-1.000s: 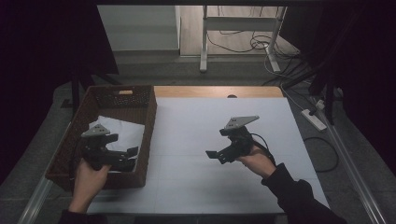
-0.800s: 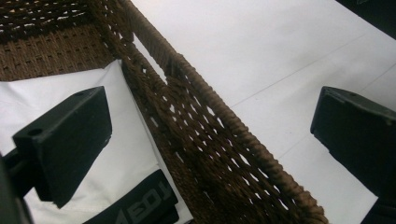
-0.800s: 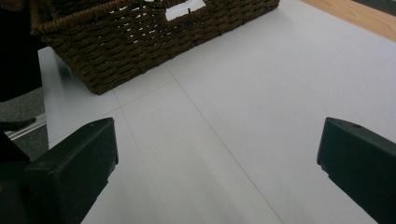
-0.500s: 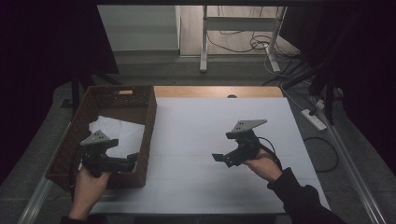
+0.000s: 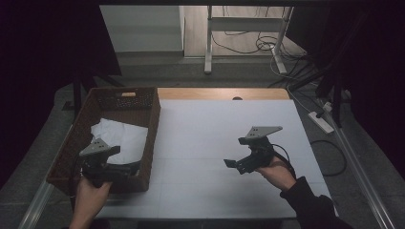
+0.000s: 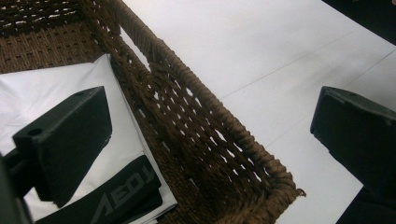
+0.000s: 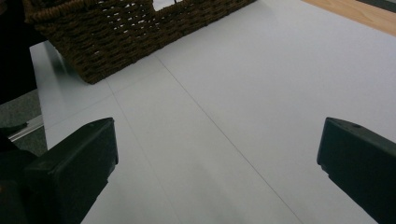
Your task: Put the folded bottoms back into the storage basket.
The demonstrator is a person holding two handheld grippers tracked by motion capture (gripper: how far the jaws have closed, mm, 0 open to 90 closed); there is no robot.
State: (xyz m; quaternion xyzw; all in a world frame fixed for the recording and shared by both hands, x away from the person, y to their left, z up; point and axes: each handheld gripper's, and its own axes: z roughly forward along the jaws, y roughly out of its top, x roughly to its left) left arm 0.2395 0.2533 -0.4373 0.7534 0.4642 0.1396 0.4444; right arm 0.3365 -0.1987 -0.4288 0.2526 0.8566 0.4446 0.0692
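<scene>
High view takes in one white table point(image 5: 210, 138), the largest thing here, with a strip of bare wood along its far edge at twelve o'clock. Next in size is one brown woven basket point(image 5: 152, 125), standing on the table's left part at about nine o'clock, its long side running toward twelve. Inside the basket lies one white garment point(image 5: 125, 136), crumpled against the right wall; in the left gripper view a black band with grey lettering point(image 6: 122, 191) shows on its near edge, beside the basket's woven wall point(image 6: 196, 135). Two hands come in from six o'clock, each with one gripper. The left gripper point(image 5: 128, 168) hangs over the near right corner of the basket, at about seven o'clock on the table, pointing toward three. The left gripper view shows its two black jaws spread wide with nothing between them: one jaw is over the white garment inside the basket, the other over the bare table outside, so they straddle the basket wall; whether the inner jaw touches the cloth I cannot tell. The right gripper point(image 5: 231, 164) is held over the bare table at about four o'clock, well apart from the basket, pointing toward nine. The right gripper view shows its two jaws also wide apart and empty, with bare table between them and the basket's corner point(image 7: 84, 51) farther off.
</scene>
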